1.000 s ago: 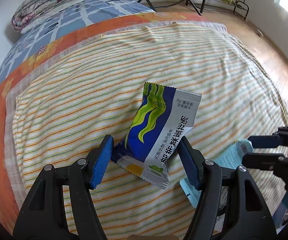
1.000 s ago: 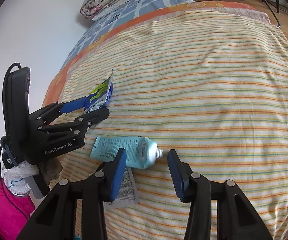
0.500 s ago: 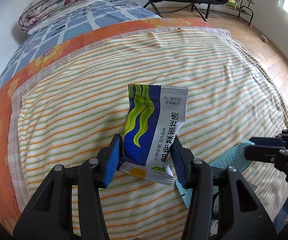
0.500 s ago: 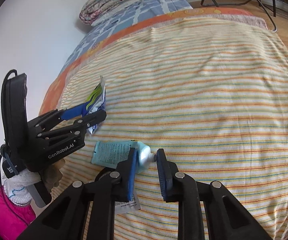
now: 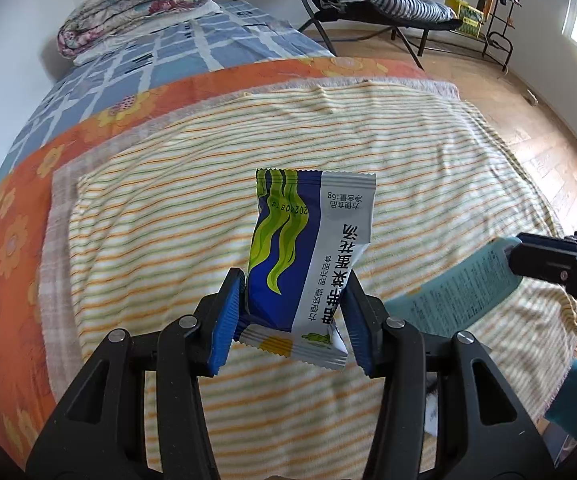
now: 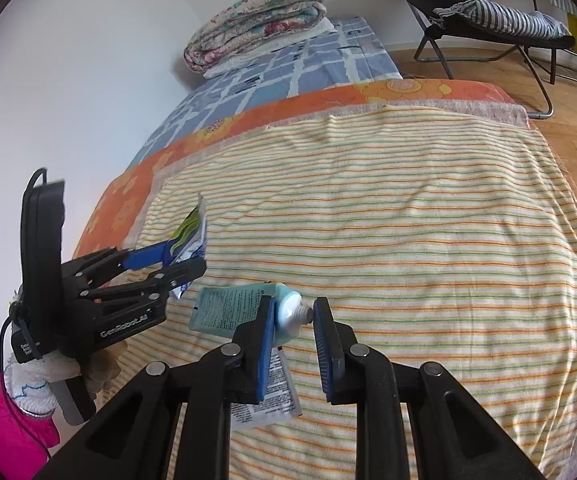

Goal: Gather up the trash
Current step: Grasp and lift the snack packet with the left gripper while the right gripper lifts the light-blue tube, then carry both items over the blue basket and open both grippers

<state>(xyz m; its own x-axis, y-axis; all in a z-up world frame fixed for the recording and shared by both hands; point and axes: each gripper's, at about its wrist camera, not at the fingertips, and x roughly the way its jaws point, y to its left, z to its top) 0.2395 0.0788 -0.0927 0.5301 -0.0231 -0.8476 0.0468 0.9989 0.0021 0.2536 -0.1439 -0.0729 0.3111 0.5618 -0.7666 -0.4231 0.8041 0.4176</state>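
Observation:
A blue, green and white snack packet point(image 5: 288, 248) stands upright between the blue pads of my left gripper point(image 5: 294, 292), which is shut on its lower part and holds it above the striped blanket point(image 5: 168, 208). My right gripper point(image 6: 294, 312) is shut on the nozzle end of a teal tube point(image 6: 232, 310), which is lifted off the blanket and sticks out to the left. In the right wrist view the left gripper point(image 6: 186, 258) and its packet point(image 6: 190, 236) are at the left. The tube point(image 5: 460, 280) shows at the right of the left wrist view.
A flat grey printed sachet point(image 6: 264, 396) lies on the blanket under my right gripper. A folded quilt point(image 6: 256, 20) rests at the bed's far end. A folding chair point(image 6: 488, 20) stands on the wood floor point(image 5: 548, 128) beyond. A gloved hand with a pink sleeve point(image 6: 8, 424) holds the left gripper.
Both grippers have closed, the left on the packet and the right on the tube, and both have risen with their items off the blanket.

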